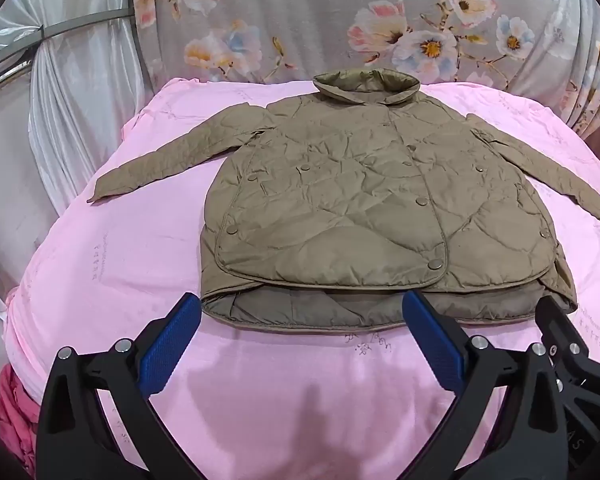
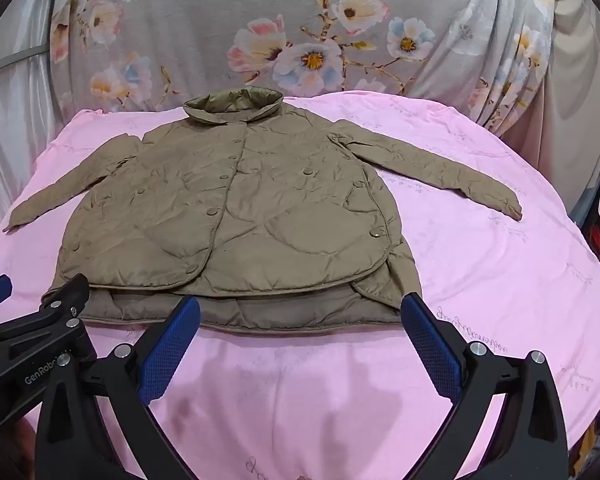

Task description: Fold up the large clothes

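Quilted olive jacket point(image 1: 364, 200) lies flat, front up, sleeves spread, on the pink sheet point(image 1: 120, 248), hem just ahead of both jaws. Left gripper point(image 1: 300, 344) and right gripper point(image 2: 300, 344) wide, empty. Folding not begun; next likely means reaching forward for a sleeve point(image 2: 440, 172).

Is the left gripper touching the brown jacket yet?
Cannot tell. In the left wrist view the left gripper is open at the jacket hem; its right fingertip overlaps the hem, but actual contact isn't plain.
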A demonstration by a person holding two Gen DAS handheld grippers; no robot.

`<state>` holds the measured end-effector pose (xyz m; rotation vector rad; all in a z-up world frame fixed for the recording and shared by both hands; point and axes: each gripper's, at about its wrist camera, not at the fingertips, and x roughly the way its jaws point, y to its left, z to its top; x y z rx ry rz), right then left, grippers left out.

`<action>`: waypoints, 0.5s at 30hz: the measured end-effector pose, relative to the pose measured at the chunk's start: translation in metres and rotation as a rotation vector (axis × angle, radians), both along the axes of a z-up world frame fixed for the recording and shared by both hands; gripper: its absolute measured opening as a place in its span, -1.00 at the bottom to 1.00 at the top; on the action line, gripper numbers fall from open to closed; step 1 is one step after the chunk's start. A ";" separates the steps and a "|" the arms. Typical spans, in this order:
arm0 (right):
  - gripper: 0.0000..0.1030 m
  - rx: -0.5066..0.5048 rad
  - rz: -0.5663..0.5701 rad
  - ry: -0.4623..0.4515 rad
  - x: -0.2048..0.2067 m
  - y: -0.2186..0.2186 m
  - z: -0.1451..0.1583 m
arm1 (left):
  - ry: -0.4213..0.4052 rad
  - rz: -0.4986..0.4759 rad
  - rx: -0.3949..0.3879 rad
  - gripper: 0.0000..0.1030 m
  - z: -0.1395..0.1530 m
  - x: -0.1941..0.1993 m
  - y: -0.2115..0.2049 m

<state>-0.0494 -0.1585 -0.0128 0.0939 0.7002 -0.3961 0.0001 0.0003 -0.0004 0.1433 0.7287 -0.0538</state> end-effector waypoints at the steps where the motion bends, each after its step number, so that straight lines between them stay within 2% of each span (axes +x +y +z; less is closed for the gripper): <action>1: 0.90 -0.002 0.001 -0.001 0.000 0.000 0.000 | 0.012 -0.001 -0.006 0.91 0.000 0.001 0.001; 15: 0.90 0.014 0.025 0.007 0.003 0.000 0.001 | 0.013 0.002 0.000 0.91 -0.002 0.003 0.005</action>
